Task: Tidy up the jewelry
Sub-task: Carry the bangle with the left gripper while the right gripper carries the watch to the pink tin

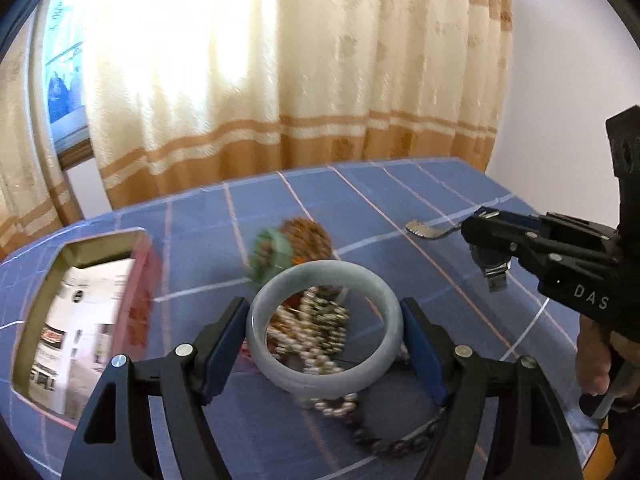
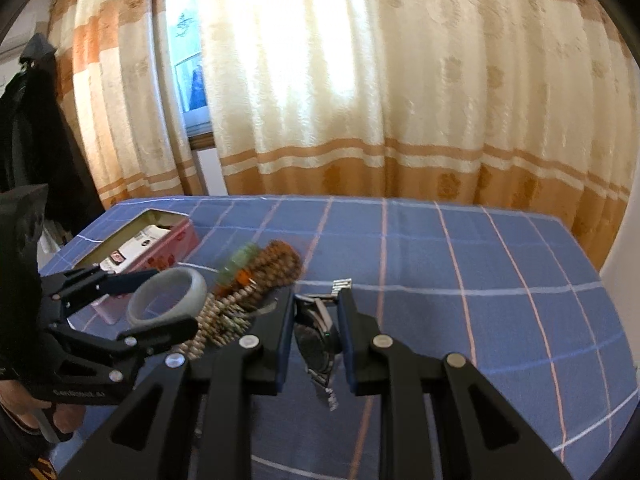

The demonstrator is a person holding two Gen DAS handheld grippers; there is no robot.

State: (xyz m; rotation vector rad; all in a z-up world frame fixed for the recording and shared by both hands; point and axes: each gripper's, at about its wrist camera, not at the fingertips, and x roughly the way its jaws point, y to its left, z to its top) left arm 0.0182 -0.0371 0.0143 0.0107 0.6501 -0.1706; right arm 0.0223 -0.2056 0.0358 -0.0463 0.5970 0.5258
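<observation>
My left gripper (image 1: 324, 308) is shut on a pale grey jade bangle (image 1: 280, 376), its blue pads pressing the ring's two sides, and holds it lifted above a heap of jewelry (image 1: 320, 332). The heap has pearl strands (image 1: 334, 400), a dark bead bracelet (image 1: 400, 444), a green bangle (image 1: 266, 256) and brown beads (image 1: 310, 234). My right gripper (image 2: 316, 300) is shut on a steel wristwatch (image 2: 316, 344), whose band hangs below the pads. The right wrist view shows the left gripper (image 2: 172, 300) with the bangle (image 2: 136, 304) beside the bead heap (image 2: 256, 276). The left wrist view shows the right gripper (image 1: 480, 236) carrying the watch (image 1: 490, 260).
An open pink tin box (image 1: 140, 280), with printed paper inside, stands at the table's left (image 2: 176, 240). A blue checked cloth (image 2: 480, 280) covers the table. Cream and orange curtains hang behind the far edge. A person's hand (image 1: 596, 364) grips the right handle.
</observation>
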